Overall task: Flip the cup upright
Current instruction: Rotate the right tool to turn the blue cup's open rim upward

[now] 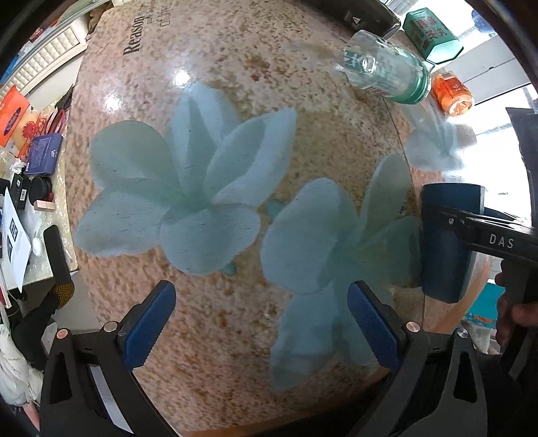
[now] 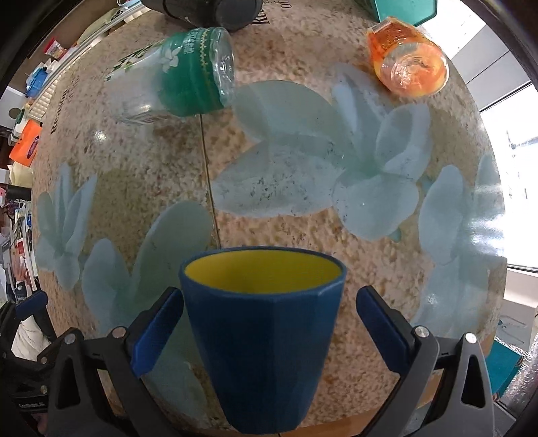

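You cannot see the base of the blue cup [image 2: 265, 339] in the right wrist view; the lower edge cuts it off. In the left wrist view the right gripper's arm [image 1: 487, 235] crosses the cup [image 1: 444, 242] and hides part of its wall. The black container [image 2: 205, 10] is cropped by the top edge, and the green box [image 1: 430, 33] carries print too small for you to read.

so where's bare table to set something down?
Free: the wide stretch between the left gripper and the green-label bottle, and between the blue cup and the orange bottle. Crowded: the far edge, where both bottles lie by a green box.
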`<state>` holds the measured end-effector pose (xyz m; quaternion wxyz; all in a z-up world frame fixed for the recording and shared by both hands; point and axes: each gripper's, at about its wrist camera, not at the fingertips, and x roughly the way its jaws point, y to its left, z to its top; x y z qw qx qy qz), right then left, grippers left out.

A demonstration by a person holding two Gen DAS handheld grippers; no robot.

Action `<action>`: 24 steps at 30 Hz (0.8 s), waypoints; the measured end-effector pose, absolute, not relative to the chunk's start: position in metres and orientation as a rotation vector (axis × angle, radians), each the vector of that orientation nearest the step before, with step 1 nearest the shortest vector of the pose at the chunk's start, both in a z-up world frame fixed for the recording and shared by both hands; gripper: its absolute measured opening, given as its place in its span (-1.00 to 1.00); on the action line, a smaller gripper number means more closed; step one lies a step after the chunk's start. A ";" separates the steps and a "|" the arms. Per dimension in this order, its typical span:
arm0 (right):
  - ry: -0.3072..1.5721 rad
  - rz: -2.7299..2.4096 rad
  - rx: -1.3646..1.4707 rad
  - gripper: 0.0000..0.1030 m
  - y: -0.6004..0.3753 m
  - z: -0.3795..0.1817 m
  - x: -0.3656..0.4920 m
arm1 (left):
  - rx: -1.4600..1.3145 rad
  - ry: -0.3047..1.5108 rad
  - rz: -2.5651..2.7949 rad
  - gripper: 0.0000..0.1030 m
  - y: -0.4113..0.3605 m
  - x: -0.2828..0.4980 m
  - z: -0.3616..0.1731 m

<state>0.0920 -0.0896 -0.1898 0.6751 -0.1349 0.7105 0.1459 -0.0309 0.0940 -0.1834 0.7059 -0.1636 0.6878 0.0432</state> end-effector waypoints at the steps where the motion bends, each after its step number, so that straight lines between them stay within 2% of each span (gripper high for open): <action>1: 1.605 0.330 -0.302 0.79 -0.089 -0.192 0.093 | -0.365 1.532 0.096 0.99 0.097 -0.032 -0.185; 2: 1.609 0.330 -0.291 0.53 -0.084 -0.196 0.092 | -0.368 1.533 0.098 0.99 0.099 -0.032 -0.187; 3: 1.619 0.331 -0.277 0.42 -0.083 -0.198 0.092 | -0.374 1.534 0.100 0.99 0.102 -0.033 -0.189; 13: 1.647 0.377 -0.195 0.39 -0.082 -0.210 0.084 | -0.374 1.528 0.115 0.99 0.114 -0.043 -0.200; 24: 1.561 0.427 -0.215 0.38 -0.083 -0.178 0.067 | -0.373 1.520 0.113 0.99 0.094 -0.061 -0.191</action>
